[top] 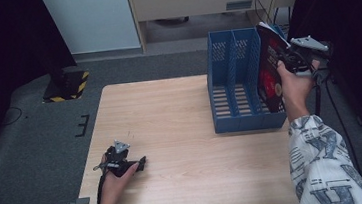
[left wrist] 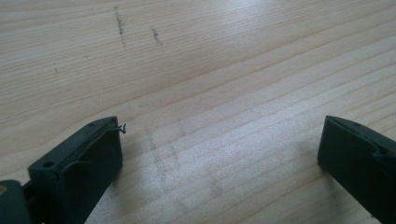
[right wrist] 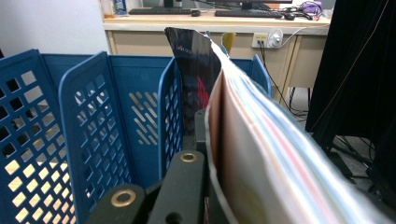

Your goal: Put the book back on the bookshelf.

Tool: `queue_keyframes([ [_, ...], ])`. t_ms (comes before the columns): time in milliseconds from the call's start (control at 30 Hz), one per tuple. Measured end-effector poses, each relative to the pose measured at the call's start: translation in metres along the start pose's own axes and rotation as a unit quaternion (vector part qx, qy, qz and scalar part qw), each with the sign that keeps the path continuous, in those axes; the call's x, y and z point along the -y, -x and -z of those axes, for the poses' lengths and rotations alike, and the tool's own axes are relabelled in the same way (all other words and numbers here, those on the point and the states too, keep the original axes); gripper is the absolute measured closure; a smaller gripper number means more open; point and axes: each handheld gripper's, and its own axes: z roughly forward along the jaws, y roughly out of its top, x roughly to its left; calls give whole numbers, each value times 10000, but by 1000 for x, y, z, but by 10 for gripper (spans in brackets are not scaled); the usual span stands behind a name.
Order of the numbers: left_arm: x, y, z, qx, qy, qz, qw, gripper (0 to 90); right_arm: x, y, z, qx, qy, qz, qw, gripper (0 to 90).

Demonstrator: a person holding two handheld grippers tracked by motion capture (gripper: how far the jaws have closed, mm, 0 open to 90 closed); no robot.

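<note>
The magazine (top: 269, 68), dark-covered with red print, stands tilted in the rightmost slot of the blue file rack (top: 235, 112), clamped by the right hand-held gripper (top: 293, 61). The right gripper view adds its fanned page edges (right wrist: 280, 154). The left hand-held gripper (top: 124, 163) rests open on the wooden surface (top: 172, 133).

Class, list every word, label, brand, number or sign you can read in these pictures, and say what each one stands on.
No text can be read for certain.
Magazine, held in the right gripper at the blue file rack: a short pale line of print near the cover's top, too small and blurred to read.
Magazine cover in the high view: red and white marks, too small to read.
Table: only scuff marks, no writing.
</note>
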Motion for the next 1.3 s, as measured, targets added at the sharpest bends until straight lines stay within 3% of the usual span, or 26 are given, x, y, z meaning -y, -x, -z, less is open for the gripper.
queue_keyframes([
  [567, 0, 0, 0, 3, 2, -1, 10000, 0, 12, -4, -7, -2, -42, 11, 10000, 871],
  [1300, 0, 0, 0, 2, 3, -1, 10000, 0, 26, -9, -5, -74, 104, 22, 9999, 868],
])
